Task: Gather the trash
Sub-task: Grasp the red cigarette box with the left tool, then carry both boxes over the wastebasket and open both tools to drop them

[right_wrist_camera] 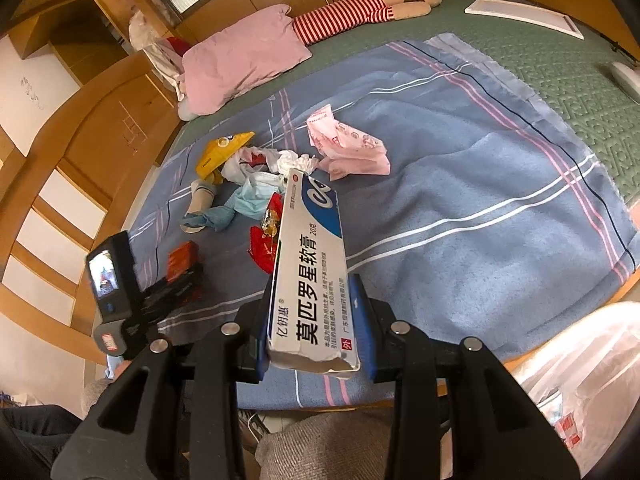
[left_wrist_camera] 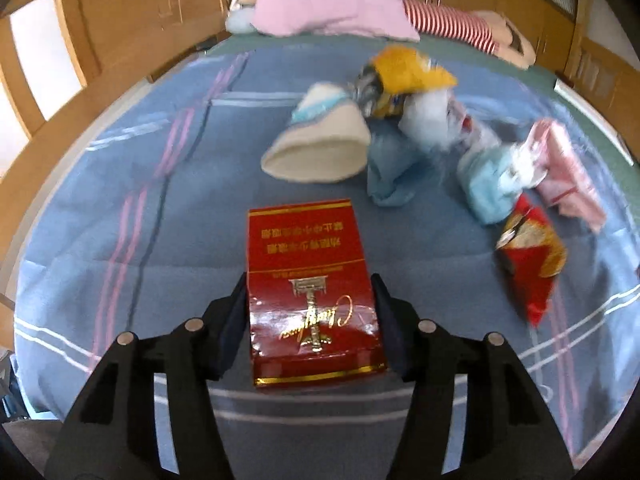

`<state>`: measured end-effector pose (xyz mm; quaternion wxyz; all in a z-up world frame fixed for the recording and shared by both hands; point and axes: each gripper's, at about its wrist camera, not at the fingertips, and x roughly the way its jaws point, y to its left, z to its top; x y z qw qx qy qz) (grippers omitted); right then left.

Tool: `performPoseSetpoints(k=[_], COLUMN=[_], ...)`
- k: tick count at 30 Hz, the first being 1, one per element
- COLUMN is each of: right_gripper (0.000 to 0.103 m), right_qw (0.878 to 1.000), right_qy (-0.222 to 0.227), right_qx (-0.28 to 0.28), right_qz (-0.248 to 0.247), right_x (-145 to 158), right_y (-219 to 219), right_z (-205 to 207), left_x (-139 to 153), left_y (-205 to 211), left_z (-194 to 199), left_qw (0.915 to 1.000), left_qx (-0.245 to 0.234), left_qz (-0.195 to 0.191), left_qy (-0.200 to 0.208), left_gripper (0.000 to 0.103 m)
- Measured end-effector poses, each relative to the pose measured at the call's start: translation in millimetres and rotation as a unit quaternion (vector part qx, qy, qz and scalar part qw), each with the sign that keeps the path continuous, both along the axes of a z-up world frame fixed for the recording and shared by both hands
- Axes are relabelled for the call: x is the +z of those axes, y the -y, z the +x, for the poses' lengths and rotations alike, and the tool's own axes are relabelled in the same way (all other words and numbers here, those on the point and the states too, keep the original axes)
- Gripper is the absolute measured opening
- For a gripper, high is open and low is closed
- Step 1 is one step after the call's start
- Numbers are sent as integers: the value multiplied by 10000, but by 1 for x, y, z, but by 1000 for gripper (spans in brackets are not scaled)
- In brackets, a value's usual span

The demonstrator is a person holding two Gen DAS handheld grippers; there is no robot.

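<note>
My left gripper has its pads against both sides of a red cigarette box above the blue blanket. My right gripper is shut on a white and blue ointment box, held up over the bed's near edge. A pile of trash lies further up the blanket: a yellow wrapper, a white sock, a blue face mask, a red snack wrapper and a pink wrapper. The left gripper with the red box shows in the right wrist view.
A pink pillow and a striped plush toy lie at the head of the bed. Wooden cabinets stand behind and to the left. A clear plastic bag is at the lower right, off the bed. A white board lies on the green mattress cover.
</note>
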<state>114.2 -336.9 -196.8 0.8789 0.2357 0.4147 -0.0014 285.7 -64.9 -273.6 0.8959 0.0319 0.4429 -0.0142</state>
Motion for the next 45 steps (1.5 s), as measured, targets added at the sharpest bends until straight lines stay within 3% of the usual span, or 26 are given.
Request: performPoseSetpoints(k=[8, 17, 21, 27, 31, 39, 41, 45], right_gripper=[35, 35, 35, 36, 36, 35, 35, 36], right_qw=[9994, 9935, 9874, 9725, 9624, 9570, 9573, 9565], right_qy=[256, 580, 570, 323, 233, 318, 353, 390], right_qx=[-152, -846, -1356, -2217, -2635, -2813, -2788, -2812], right_qz=[-188, -503, -589, -633, -623, -638, -674, -678], right_x=[23, 53, 56, 40, 30, 28, 31, 32], right_y=[-4, 13, 33, 70, 86, 93, 91, 91], right_z=[-30, -122, -174, -249, -281, -296, -299, -304], left_x=[82, 141, 145, 128, 116, 99, 95, 98], left_y=[21, 87, 132, 203, 232, 260, 264, 262], left_z=[-60, -153, -198, -266, -295, -308, -308, -309], left_qw=[9948, 9753, 9613, 9313, 9162, 9087, 9093, 9105], left_qx=[-495, -1728, -2369, -3405, -3815, -4053, -4057, -4006], left_qz=[52, -218, -294, -222, -153, 23, 38, 47], left_qy=[886, 1362, 1377, 1276, 1216, 997, 926, 1023], left_gripper=[58, 58, 59, 59, 59, 61, 76, 83])
